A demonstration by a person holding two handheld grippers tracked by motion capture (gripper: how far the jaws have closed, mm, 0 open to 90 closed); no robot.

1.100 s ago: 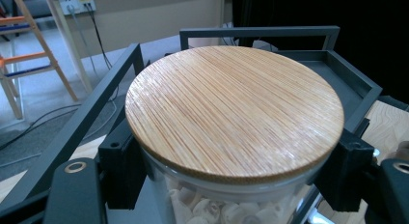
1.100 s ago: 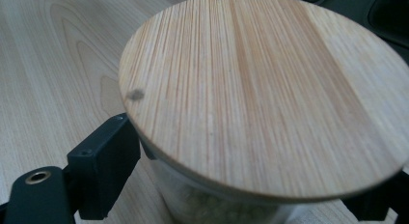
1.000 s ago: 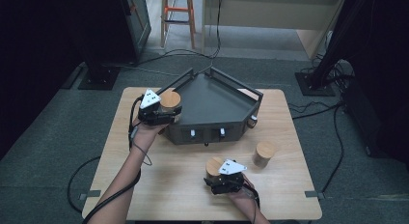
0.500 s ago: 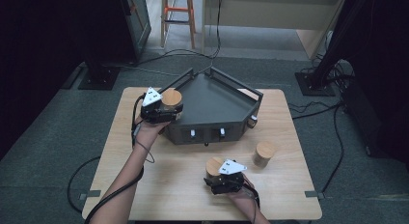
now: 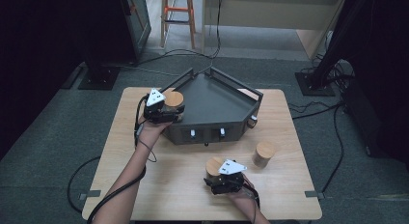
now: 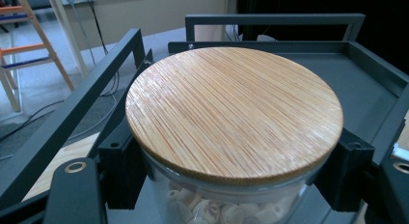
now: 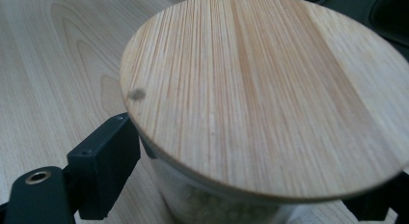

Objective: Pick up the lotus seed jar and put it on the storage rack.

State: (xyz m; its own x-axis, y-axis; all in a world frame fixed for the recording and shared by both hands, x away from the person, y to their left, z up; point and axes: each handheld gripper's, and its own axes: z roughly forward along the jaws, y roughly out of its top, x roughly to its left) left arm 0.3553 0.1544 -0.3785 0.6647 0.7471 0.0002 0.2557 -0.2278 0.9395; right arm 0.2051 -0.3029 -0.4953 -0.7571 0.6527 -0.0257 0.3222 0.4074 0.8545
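Observation:
My left gripper (image 5: 163, 109) is shut on a glass jar with a round bamboo lid (image 5: 174, 99) at the left corner of a dark five-sided tray (image 5: 219, 96). In the left gripper view the black jaws clamp the glass under the lid (image 6: 236, 113), and white pieces (image 6: 202, 209) show inside. Whether the jar touches the tray floor (image 6: 337, 84) I cannot tell. Near the table's front edge, my right gripper (image 5: 224, 177) is shut on a second bamboo-lidded jar (image 5: 213, 166). Its lid (image 7: 270, 89) hides most of the glass, and the wooden tabletop (image 7: 62, 64) lies beneath.
A third lidded jar (image 5: 264, 154) stands on the table right of the right gripper, in front of the tray's right corner. The tray has raised rails (image 6: 72, 118) and two pale knobs on its front wall (image 5: 193, 133). Cables and a ladder (image 5: 177, 16) lie beyond the table.
My left gripper has shifted slightly right with its jar, further over the tray's left corner. The right gripper and its jar have stayed put.

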